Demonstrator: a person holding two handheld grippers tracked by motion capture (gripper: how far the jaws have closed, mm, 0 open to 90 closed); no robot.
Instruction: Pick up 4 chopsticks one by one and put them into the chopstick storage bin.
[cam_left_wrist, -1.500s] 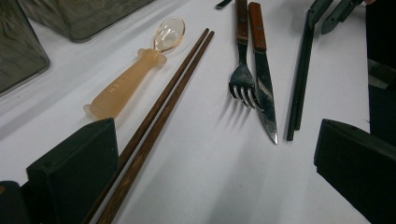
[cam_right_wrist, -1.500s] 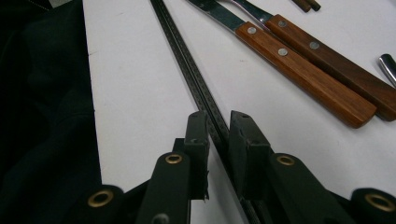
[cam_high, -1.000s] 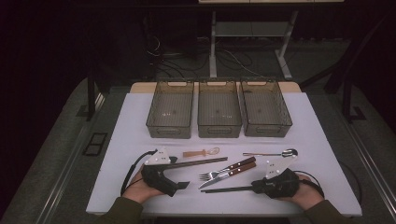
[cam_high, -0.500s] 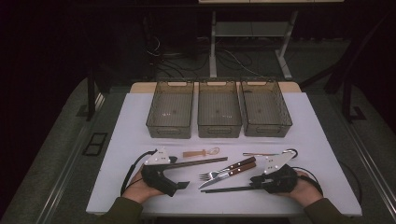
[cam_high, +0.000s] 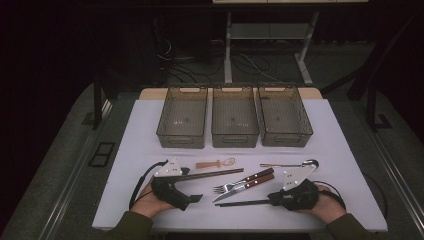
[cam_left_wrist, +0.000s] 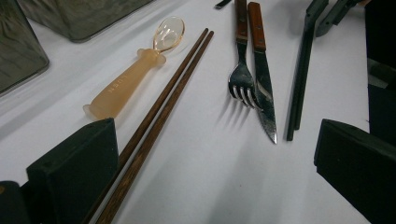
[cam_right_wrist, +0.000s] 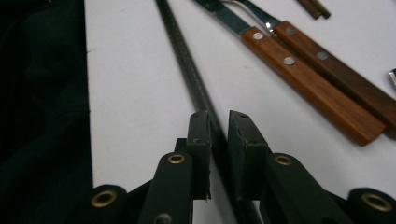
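Seen from the high view, a person is sitting at a white worktop (cam_high: 345, 150), both forearms coming in from the near edge. The left tool (cam_high: 192, 186) is lying on the worktop with its jaws standing wide apart, holding nothing. A pair of brown chopsticks (cam_high: 215, 174) is lying along its far jaw, running off toward the right. Just beyond the chopsticks an amber plastic spoon (cam_high: 216, 163) is resting. The right tool (cam_high: 274, 200) is pointing left, and black chopsticks (cam_high: 242, 202) are stretching out from its tip toward the left tool. Just beyond that black pair, a fork (cam_high: 240, 181) and a knife (cam_high: 245, 187) with wooden handles are lying side by side, and a metal spoon (cam_high: 292, 164) is lying farther out. Three smoky plastic bins (cam_high: 235, 117) are standing in a row well beyond both tools.

In the left gripper view, the left tool's two jaws are rising far apart at the bottom corners. The brown chopsticks (cam_left_wrist: 159, 112) are passing just inside the left-hand jaw (touching or not, I cannot tell), with the amber spoon (cam_left_wrist: 133, 77) beside them. The fork (cam_left_wrist: 242, 79) and knife (cam_left_wrist: 264, 88) are lying ahead, between the jaws, and the black chopsticks (cam_left_wrist: 299, 79) are lying nearer the right-hand jaw.

In the right gripper view, the right tool (cam_right_wrist: 218, 122) is nearly closed, its jaws having just been narrowing around the black chopsticks (cam_right_wrist: 184, 51). The pair is lying in the slim gap between the pads, though whether they are pressing on it is unclear. The wooden handles are lying off to the right.
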